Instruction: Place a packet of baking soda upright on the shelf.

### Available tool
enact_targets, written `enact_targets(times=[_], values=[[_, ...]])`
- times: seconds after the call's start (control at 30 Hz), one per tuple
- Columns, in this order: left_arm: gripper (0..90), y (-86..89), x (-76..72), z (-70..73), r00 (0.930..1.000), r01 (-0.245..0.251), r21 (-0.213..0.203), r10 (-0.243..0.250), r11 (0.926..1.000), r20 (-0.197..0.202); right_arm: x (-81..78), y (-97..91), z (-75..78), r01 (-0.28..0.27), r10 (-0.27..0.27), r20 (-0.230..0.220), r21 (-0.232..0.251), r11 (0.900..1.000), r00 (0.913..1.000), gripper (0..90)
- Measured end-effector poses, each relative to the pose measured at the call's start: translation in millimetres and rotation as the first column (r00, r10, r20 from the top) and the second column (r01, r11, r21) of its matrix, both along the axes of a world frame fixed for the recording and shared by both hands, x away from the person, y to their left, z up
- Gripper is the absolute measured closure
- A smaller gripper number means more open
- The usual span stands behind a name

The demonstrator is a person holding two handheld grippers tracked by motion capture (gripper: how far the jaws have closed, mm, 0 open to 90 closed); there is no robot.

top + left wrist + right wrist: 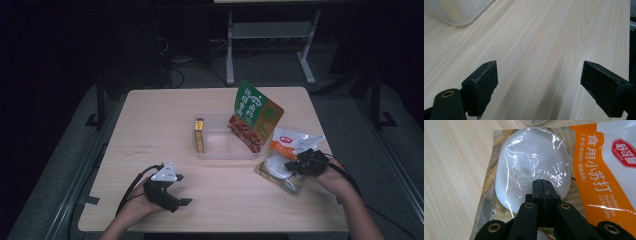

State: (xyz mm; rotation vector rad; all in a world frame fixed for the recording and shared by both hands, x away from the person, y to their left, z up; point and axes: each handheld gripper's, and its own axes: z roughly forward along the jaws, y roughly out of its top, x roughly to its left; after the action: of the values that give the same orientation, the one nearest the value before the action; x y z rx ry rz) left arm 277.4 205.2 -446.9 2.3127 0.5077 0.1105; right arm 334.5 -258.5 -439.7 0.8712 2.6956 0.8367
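- Baking soda pouch (584,170), orange and white with a clear window over white powder, lies flat at the lower right of the table (165,110) in the high view, just off the lower right corner of the clear tray (220,150).
- Right gripper (542,182): jaws pressed fully together, tips over the clear window. Whether film is pinched between them cannot be told; judged a clenched claw resting on or just above the pouch.
- Likely reason for this pose: the closed tips sit at the pouch's near end, suited to nudging or pinning it before a regrasp. This is a judgement only.
- Pouch appearance: glossy, wrinkled film with glare; powder bulges in an oval mound; brown rope-pattern border at frame left, orange band with printed text at frame right.
- Left gripper (539,82): jaws spread wide, nothing between them, bare wood beneath; a corner of the tray at upper left of its view. In the high view it sits at lower left, well apart from the pouch, apparently idle.
- Tray contents: yellow box (200,135) along its left wall; green snack bag (255,107) leaning upright at its right end.
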Motion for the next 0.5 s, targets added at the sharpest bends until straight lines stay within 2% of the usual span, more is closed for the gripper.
enact_targets(times=[0.13, 0.3, 0.4, 0.43, 0.5], values=[[13.9, -0.6, -1.0, 0.4, 1.0, 0.004, 0.004, -0.004, 1.0, 0.004, -5.8, 9.4, -0.3, -0.046, 0.047, -0.034, 0.028, 0.9986, 0.9983, 90.0], [13.9, 0.2, -1.0, 1.0, 1.0, 0.002, -0.001, -0.002, 1.0, 0.007, -19.9, 25.4, -1.1, -0.112, 0.115, -0.054, 0.059, 0.992, 0.9919, 90.0], [13.9, -0.2, -1.4, 0.8, 1.0, 0.004, 0.0, -0.004, 1.0, 0.004, -26.6, 39.4, -2.6, -0.163, 0.166, -0.047, 0.072, 0.9841, 0.985, 90.0], [13.9, -0.3, -1.4, 0.8, 1.0, 0.005, 0.0, -0.005, 1.0, 0.004, -26.6, 39.4, -2.6, -0.163, 0.166, -0.047, 0.072, 0.9841, 0.985, 90.0], [13.9, -0.5, -1.7, 0.8, 1.0, 0.007, 0.001, -0.007, 1.0, 0.004, -30.3, 52.0, -1.5, -0.195, 0.196, -0.029, 0.053, 0.9795, 0.9801, 89.9]])
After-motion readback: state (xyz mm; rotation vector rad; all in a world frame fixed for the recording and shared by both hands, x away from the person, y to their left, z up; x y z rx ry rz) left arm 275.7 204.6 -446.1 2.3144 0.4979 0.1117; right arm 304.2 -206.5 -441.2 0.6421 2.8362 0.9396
